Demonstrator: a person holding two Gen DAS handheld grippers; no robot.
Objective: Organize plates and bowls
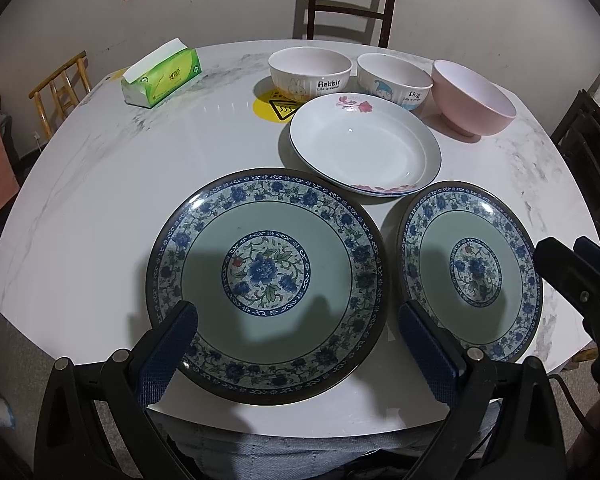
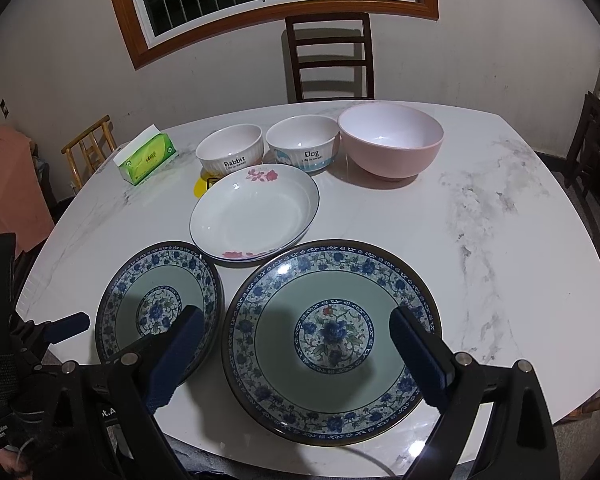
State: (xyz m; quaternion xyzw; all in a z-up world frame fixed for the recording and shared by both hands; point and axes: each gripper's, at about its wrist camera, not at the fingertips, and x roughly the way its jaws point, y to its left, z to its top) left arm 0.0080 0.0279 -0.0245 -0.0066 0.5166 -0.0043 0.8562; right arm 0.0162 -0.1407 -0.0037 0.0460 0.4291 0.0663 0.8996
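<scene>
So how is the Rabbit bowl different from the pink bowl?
The Rabbit bowl is white with ribbed sides, a word and a bunny picture; the pink bowl is plain pink outside. The pink bowl looks bigger and stands on a small foot. Both stand upright and empty in the back row.

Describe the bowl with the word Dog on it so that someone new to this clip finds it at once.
On the white marble table, look at the row of three bowls along the far side, behind the white plate with pink flowers. The Dog bowl is the middle one, between the Rabbit bowl and the plain pink bowl. Only it has a blue band at its base.
</scene>
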